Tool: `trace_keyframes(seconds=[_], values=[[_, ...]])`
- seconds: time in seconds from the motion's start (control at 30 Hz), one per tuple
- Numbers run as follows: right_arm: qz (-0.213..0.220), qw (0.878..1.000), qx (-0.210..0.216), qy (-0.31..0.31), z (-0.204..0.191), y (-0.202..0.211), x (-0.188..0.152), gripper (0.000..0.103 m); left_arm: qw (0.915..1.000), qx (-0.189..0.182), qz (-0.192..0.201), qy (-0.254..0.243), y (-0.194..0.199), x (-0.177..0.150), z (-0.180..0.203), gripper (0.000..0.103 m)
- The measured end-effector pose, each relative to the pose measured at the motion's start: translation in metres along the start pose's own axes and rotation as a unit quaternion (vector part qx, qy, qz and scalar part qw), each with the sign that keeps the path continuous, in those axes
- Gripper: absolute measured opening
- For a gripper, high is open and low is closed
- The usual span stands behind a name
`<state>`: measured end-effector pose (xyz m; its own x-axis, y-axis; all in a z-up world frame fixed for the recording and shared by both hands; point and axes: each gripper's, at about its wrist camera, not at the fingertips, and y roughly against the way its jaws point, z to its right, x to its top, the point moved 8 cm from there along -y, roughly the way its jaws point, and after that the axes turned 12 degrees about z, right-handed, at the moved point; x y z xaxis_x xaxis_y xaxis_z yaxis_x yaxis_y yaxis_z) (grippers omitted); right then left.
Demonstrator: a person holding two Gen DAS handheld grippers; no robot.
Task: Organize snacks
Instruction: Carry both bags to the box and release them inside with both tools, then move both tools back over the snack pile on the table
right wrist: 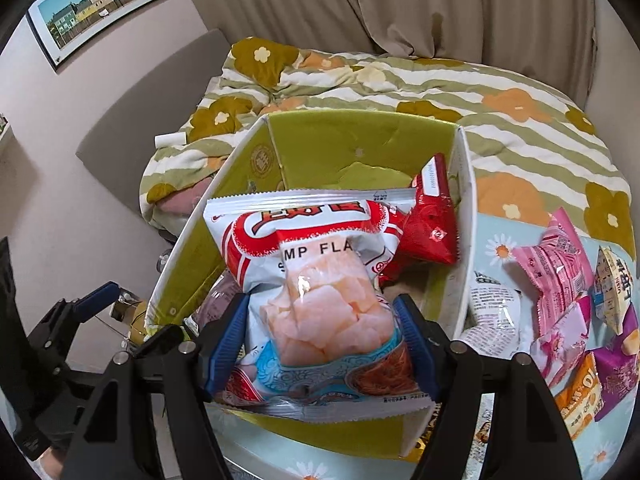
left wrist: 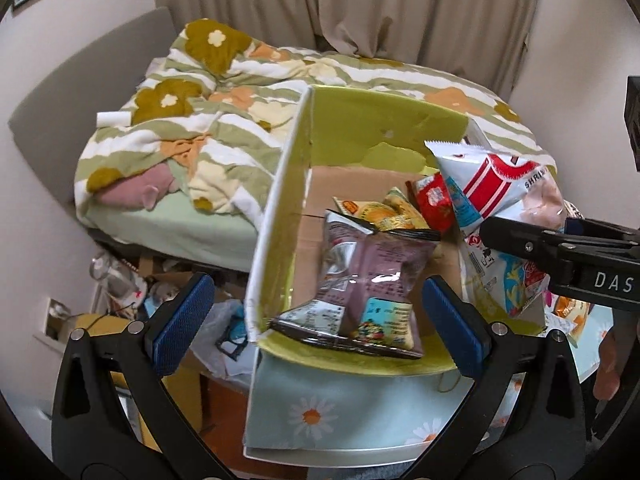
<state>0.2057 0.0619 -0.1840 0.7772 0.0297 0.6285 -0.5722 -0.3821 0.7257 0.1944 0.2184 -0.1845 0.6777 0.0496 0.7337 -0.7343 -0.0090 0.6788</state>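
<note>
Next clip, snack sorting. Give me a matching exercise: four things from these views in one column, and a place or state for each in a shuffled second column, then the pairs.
Things:
1. shrimp snack bag
2. purple packet
3. pink packet
4. left tongs

Places or states:
A. lying on the daisy tablecloth, outside the box
B. open, nothing clamped
C. clamped in the right tongs over the box
D. leaning on the box's near wall, free of any pads

Pairs: 1-C, 2-D, 3-A, 4-B
</note>
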Motion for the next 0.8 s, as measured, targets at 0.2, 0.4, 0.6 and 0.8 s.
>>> trace_keyframes(seconds=[0.2, 0.4, 0.6, 0.8], values=[[0.001, 1.0, -0.007, -0.013, 0.005, -0.008, -0.011, 0.098, 1.0, 0.0, -0.004, 0.006, -0.003, -0.006, -0.008, 0.103], [0.012, 1.0, -0.027, 0.001, 0.018, -0.008, -0.025, 0.103, 0.9997, -0.002, -0.023, -0.002, -0.012, -0.021, -0.006, 0.103], [0.027, 0.999, -0.037, -0.006, 0.026, 0.004, -0.026, 0.103, 0.9997, -0.009, -0.022, -0.001, -0.01, -0.024, 0.001, 0.103], [0.048, 0.998, -0.035, -0.008, 0.026, 0.023, -0.015, 0.103, 0.9996, -0.021, -0.005, -0.016, 0.001, -0.011, 0.017, 0.103]])
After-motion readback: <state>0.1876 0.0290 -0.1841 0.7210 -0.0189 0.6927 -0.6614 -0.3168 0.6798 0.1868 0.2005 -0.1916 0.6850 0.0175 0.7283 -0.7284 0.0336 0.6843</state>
